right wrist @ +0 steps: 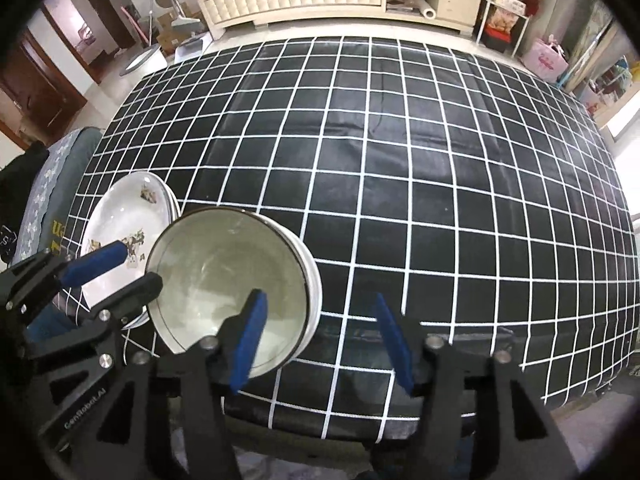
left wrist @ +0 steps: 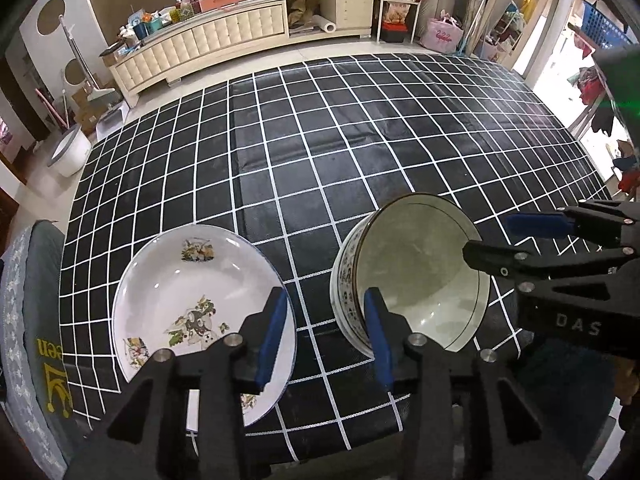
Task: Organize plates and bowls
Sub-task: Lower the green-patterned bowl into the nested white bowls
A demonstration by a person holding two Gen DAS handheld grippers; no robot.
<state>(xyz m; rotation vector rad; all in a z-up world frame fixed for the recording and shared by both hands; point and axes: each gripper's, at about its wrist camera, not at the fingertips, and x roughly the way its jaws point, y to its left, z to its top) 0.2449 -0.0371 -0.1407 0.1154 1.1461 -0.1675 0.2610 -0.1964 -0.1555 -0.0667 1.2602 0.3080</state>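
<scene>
I see both tools with jaws apart, gripping nothing. My left gripper (left wrist: 326,336) hangs over the gap between plates (left wrist: 180,280) and bowls (left wrist: 416,276); my right gripper (right wrist: 324,340) sits at the bowls' right rim. Both stacks rest near the table's (left wrist: 360,140) near-left edge.

Two black plastic grippers, left gripper (left wrist: 326,334) and right gripper (right wrist: 326,346), each with angular linkage arms, round silver screws at the joints and flat blue pads lining the jaws. White letters "DAS" on one body, small white "GenRobot.AI" lettering on the other.
</scene>
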